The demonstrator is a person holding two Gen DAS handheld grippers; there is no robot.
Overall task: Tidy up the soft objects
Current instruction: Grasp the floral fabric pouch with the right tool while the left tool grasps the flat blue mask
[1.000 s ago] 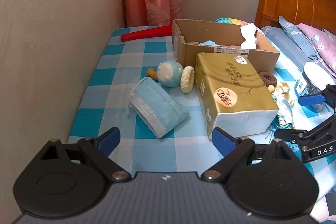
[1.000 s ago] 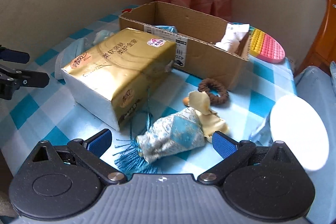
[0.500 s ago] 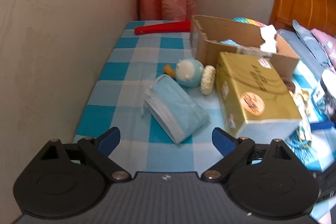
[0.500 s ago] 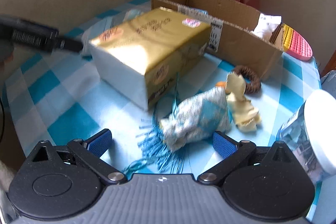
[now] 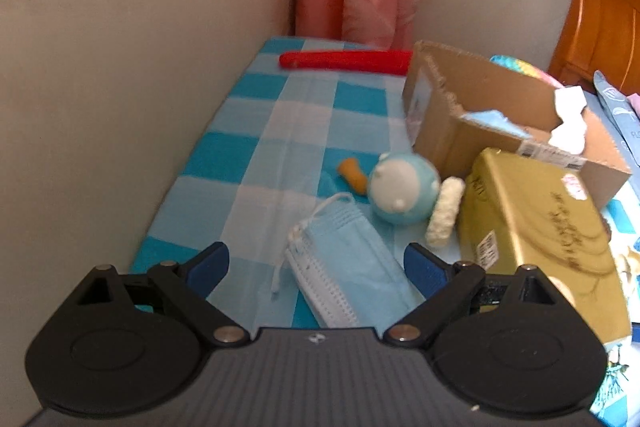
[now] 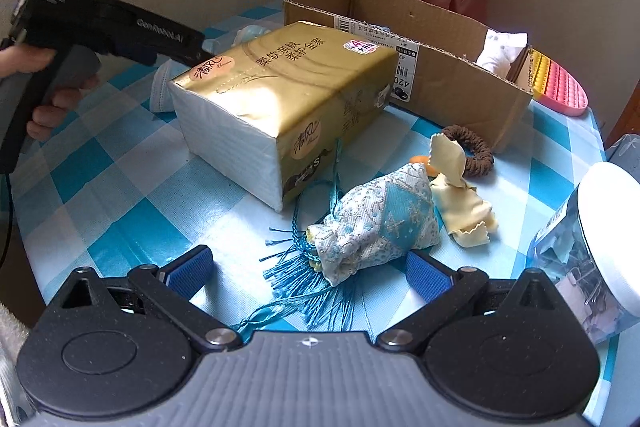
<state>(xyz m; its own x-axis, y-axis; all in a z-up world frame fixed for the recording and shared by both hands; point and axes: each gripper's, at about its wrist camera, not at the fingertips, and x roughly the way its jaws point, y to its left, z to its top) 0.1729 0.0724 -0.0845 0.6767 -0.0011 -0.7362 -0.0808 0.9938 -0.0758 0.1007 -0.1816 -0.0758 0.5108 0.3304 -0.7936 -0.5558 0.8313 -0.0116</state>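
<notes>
Left wrist view shows the left gripper (image 5: 316, 267) closer to the stack of blue face masks (image 5: 346, 267) than a second ago; the masks, which lay well ahead of the fingertips then, now sit between the spread blue pads (image 5: 210, 263), with nothing pinched. The round blue plush toy (image 5: 402, 189) and the fuzzy cream ring (image 5: 444, 213) leaning beside it appear larger and nearer, and the other gripper, visible at the right edge a second ago, has left this view.

From the right wrist view, the right gripper (image 6: 308, 269) has also come nearer its target. The embroidered blue-and-white pouch (image 6: 376, 223) now lies partly between the wide-open pads, its teal tassel fringe (image 6: 308, 287) spilling toward the gripper body; the pads do not press it. The left tool (image 6: 100, 27), held in a hand (image 6: 52, 99), has risen into the upper left, over the far end of the gold tissue pack (image 6: 288, 99).

The pouch is soft and crumpled, gathered at the neck with a teal cord. Just beside it rest a pale yellow cloth (image 6: 460, 195) and a brown hair tie (image 6: 472, 151). All sit on the blue checked tablecloth (image 6: 120, 195), in front of the open cardboard box (image 6: 440, 67), with a clear jar (image 6: 592, 243) at the right.
</notes>
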